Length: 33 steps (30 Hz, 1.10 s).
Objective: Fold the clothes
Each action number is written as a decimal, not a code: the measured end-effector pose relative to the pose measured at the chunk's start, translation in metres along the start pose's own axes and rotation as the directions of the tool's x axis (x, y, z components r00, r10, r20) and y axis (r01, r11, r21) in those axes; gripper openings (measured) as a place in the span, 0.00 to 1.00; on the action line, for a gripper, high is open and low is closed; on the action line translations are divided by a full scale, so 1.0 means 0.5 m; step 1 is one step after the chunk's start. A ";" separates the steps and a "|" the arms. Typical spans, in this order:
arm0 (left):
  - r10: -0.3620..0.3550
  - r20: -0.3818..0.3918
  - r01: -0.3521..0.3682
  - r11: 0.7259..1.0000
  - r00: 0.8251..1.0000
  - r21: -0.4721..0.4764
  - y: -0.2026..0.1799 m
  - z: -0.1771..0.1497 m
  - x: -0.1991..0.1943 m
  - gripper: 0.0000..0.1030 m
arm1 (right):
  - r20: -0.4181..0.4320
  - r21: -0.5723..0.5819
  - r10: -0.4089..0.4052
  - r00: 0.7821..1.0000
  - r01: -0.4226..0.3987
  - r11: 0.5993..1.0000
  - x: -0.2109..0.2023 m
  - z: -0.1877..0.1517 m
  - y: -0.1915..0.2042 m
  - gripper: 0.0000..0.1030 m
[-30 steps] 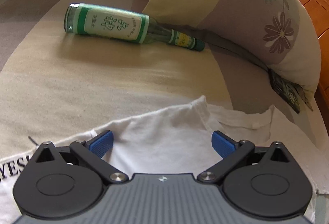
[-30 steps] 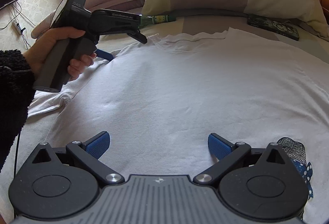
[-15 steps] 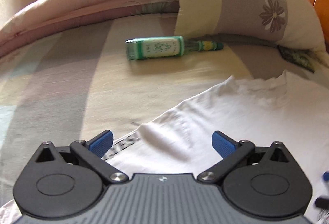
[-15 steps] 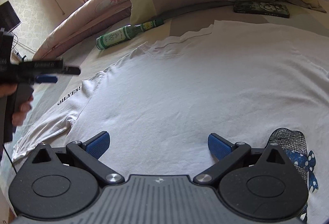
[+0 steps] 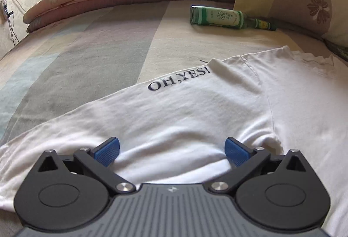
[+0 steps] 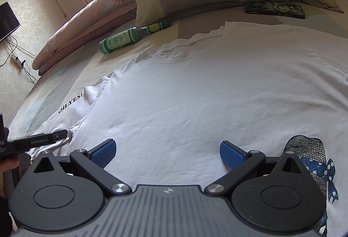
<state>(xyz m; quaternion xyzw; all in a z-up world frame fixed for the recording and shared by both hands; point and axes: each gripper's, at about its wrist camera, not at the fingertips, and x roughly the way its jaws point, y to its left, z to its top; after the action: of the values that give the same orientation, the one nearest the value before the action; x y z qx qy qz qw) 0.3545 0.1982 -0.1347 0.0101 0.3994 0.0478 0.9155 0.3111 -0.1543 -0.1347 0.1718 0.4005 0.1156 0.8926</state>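
1. A white T-shirt (image 6: pixel 206 93) lies spread flat on the bed (image 5: pixel 91 45).
2. Left gripper (image 5: pixel 171 150) and right gripper (image 6: pixel 166 151): jaws open, empty (over the cloth).
3. Risk: pinching one layer bunches the fold.

**Both tools spread wide**

The left tool (image 5: pixel 171 151) sits low with its blue pads (image 5: pixel 106 151) far apart and nothing between them. The right tool (image 6: pixel 167 153) is likewise spread. A hand (image 6: pixel 5 171) grips the left tool's handle.
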 end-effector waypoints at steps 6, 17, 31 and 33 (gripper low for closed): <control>-0.011 -0.003 0.011 0.999 1.000 0.037 -0.003 0.022 -0.024 0.99 | 0.001 -0.003 -0.002 1.000 0.002 1.000 0.001 0.000 0.000 1.00; -0.151 -0.017 0.150 0.988 0.988 -0.023 -0.001 -0.023 -0.044 0.99 | -0.009 -0.009 0.007 1.000 -0.007 1.000 0.000 0.000 0.004 1.00; -0.031 -0.023 0.026 0.983 0.999 -0.181 0.151 -0.041 -0.052 0.99 | -0.016 -0.087 0.126 0.992 -0.127 0.988 -0.012 -0.015 0.060 1.00; -0.016 -0.042 0.008 0.985 0.999 -0.174 0.161 -0.043 -0.065 0.99 | -0.017 -0.081 0.134 0.991 -0.135 0.987 -0.012 -0.015 0.059 1.00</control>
<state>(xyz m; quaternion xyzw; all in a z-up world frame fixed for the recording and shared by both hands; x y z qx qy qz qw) 0.3103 0.2747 -0.1209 -0.0734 0.4134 0.0771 0.9043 0.2994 -0.1278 -0.1235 0.1609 0.3881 0.1930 0.8867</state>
